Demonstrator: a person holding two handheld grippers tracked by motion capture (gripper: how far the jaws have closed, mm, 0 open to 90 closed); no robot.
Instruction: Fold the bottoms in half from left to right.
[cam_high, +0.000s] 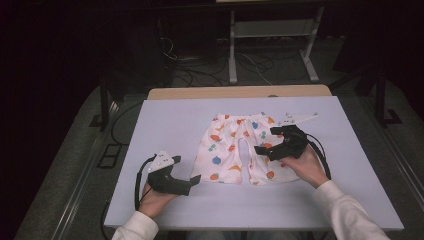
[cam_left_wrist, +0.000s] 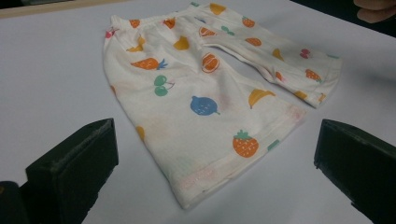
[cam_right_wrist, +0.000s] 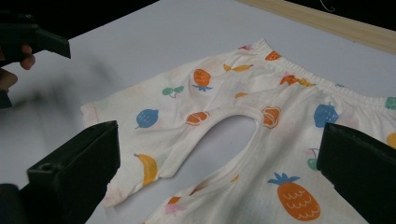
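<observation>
High view: overhead from the person's side, facing forward and down across the whole desk.
Left gripper view: low, close, facing the shorts.
Right gripper view: closer, over them.
Shared: shorts.

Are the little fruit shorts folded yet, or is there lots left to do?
Done: the white fruit-print shorts lie flat on the pale table. In hand: the right gripper hovers open over one leg; the left gripper waits open beside them. Left: every fold, since no part is turned over yet.
</observation>
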